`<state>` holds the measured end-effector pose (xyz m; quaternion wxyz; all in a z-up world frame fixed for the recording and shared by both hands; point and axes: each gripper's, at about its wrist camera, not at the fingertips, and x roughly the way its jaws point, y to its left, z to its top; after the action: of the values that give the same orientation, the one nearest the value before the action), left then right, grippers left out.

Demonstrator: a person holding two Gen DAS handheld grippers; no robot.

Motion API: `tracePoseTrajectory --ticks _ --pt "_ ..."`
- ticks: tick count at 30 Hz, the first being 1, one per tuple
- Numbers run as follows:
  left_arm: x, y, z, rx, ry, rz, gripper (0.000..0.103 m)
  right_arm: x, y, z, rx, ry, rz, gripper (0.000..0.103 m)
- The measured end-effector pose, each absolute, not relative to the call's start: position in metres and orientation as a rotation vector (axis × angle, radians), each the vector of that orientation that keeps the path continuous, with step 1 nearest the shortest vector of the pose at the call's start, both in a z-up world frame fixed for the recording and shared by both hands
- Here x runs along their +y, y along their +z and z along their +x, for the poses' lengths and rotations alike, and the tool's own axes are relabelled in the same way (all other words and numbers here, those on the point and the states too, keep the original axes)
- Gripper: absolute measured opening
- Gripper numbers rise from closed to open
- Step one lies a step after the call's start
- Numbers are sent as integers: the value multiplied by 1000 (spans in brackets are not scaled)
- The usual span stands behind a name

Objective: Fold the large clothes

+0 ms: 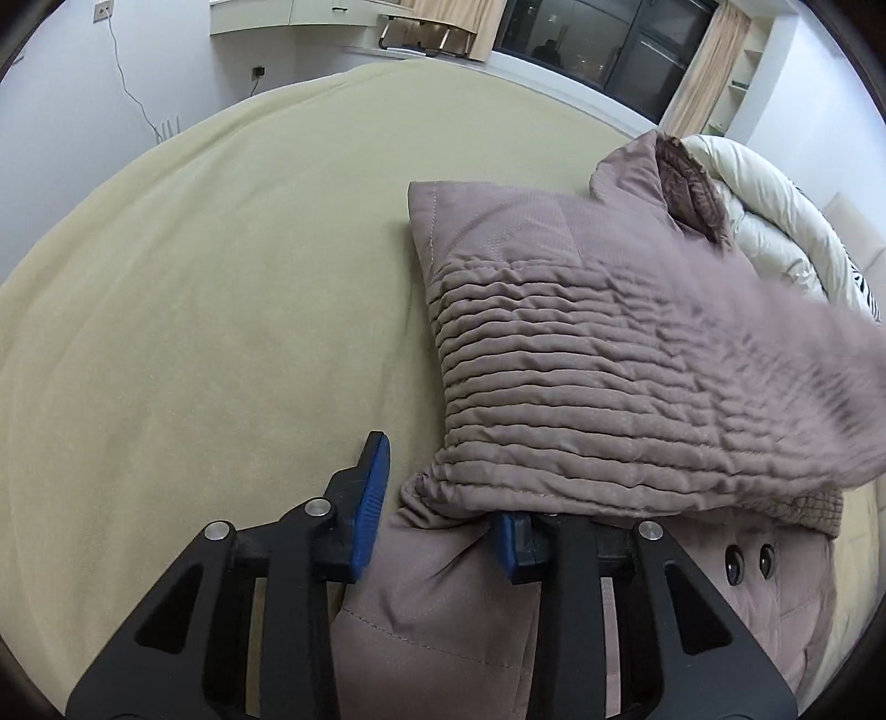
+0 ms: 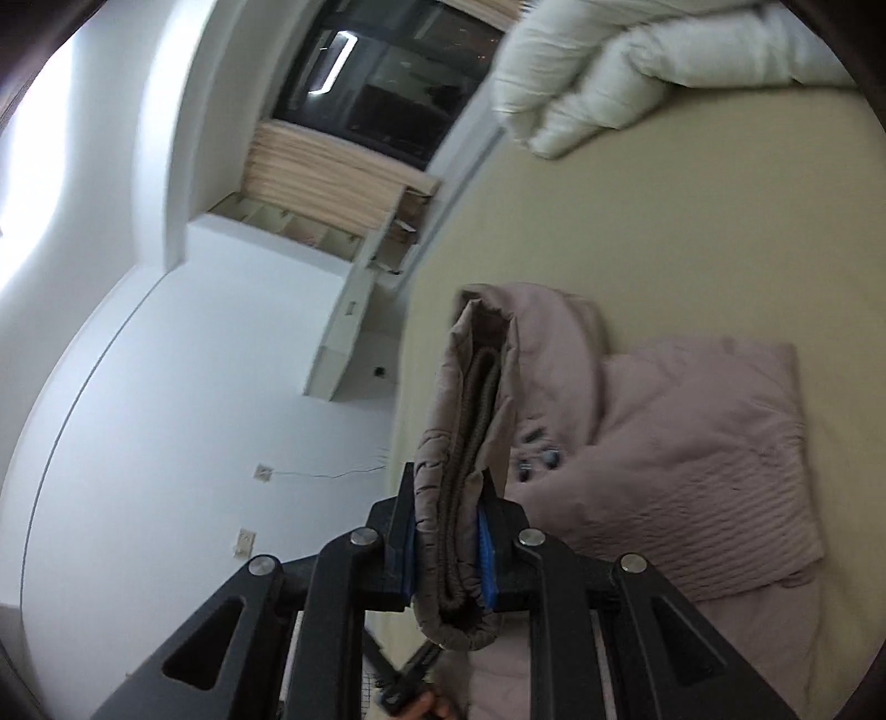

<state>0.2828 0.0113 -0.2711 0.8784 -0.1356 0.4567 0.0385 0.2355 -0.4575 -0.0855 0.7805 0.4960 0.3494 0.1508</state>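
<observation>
A mauve quilted jacket (image 1: 581,360) lies on the beige bed (image 1: 221,304), its hood (image 1: 686,183) toward the far right. In the left wrist view my left gripper (image 1: 443,498) sits at the jacket's near corner, and bunched fabric fills the gap between its blue pads (image 1: 368,498). A blurred fold (image 1: 803,360) of the jacket hangs raised at the right. In the right wrist view my right gripper (image 2: 451,498) is shut on a ribbed cuff (image 2: 470,443), held up above the jacket (image 2: 692,443).
A white duvet (image 1: 775,221) is bunched at the head of the bed, also seen in the right wrist view (image 2: 609,66). Two snap buttons (image 1: 750,562) show near the front. Beyond the bed edge are a dark window (image 1: 598,39), white walls and shelves.
</observation>
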Motion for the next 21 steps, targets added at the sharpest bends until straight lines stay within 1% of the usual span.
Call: tracePoseTrajectory --ticks 2,4,5,7,8,10,12,13,14,16,17,18,19,21 --pt "9 -270 282 956 73 -271 32 -471 -138 240 831 236 1114 19" --pt "8 -268 279 963 64 -255 32 -477 -192 244 935 123 1099 20" --pt "9 -265 275 970 57 -252 32 -479 -210 244 953 86 1106 23" --pt "11 -257 265 964 44 -243 32 -486 -233 238 910 96 1192 23" --pt "9 -250 260 954 39 -218 32 -487 -234 237 895 98 1208 26" --pt "8 -233 248 923 24 -183 32 -486 -227 237 899 91 1190 37" --pt "4 -214 243 864 15 -150 32 -487 -208 238 905 51 1125 66" --pt "0 -205 246 842 12 -128 32 -488 -193 235 891 14 1078 70" --pt "-3 -198 254 824 7 -107 32 -488 -179 235 873 -24 1016 72" --pt "-4 -186 271 787 5 -71 32 -478 -149 239 834 -36 899 72" --pt "-8 -184 283 776 9 -44 32 -466 -136 242 826 -4 852 68" --pt "-12 -184 298 778 6 -23 32 -451 -124 246 832 30 791 58" --pt "-14 -185 314 789 2 -9 32 -433 -115 251 843 51 711 55" --pt "-24 -195 335 813 10 48 32 -400 -110 263 854 58 559 53"
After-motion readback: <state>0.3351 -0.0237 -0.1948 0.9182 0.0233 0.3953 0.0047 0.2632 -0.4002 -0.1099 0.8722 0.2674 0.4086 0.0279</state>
